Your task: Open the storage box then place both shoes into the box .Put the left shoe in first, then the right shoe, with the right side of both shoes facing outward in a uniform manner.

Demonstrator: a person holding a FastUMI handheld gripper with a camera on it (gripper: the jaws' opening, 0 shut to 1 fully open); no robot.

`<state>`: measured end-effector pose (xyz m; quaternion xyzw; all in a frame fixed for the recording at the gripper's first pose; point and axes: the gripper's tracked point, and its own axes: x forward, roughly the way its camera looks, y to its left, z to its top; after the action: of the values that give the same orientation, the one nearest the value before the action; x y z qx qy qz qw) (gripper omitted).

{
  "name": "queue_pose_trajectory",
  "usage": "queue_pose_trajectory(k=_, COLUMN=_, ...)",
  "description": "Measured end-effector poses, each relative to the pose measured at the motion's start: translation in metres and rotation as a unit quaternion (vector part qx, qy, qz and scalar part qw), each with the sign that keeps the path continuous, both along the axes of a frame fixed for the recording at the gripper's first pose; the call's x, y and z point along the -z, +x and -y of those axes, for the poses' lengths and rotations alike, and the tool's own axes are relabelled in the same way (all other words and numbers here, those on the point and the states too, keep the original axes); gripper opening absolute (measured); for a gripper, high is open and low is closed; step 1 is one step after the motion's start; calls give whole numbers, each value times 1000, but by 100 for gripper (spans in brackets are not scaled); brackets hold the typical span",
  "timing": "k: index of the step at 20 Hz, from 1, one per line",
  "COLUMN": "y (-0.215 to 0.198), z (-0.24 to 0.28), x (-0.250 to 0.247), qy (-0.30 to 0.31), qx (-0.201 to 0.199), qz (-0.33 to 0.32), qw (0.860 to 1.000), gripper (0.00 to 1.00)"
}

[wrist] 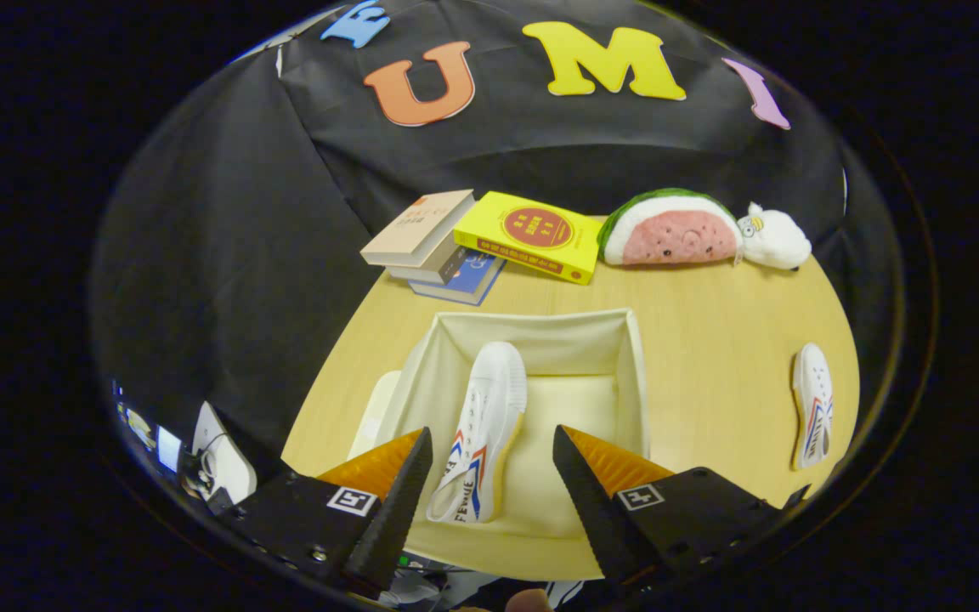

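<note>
While the gripper [489,476] hangs over the open box [636,374], its fingers stand spread apart and hold nothing. One white shoe [479,433] lies on its side inside the box, between the fingers and just ahead of them, its toe pointing away. The second shoe [813,406] lies on the wooden table [719,340], well off to the right of the fingers. Beyond the box sit a stack of books [443,246], a yellow book [532,235] and a watermelon cushion [670,229].

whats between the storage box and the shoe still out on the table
Bare tabletop, seen in the gripper view: nothing lies between the storage box and the shoe on the table. The open gripper hangs over the shoe in the box.
</note>
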<state>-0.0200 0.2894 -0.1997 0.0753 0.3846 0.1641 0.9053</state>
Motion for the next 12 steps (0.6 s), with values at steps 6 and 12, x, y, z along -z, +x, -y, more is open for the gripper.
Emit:
queue_pose_trajectory(k=6, y=2, z=71, x=-40, qy=-18, qx=2, qz=91, qw=996, gripper=94)
queue_pose_trajectory(k=12, y=10, z=175, x=-61, qy=0, qx=43, qz=132, qw=990, gripper=94)
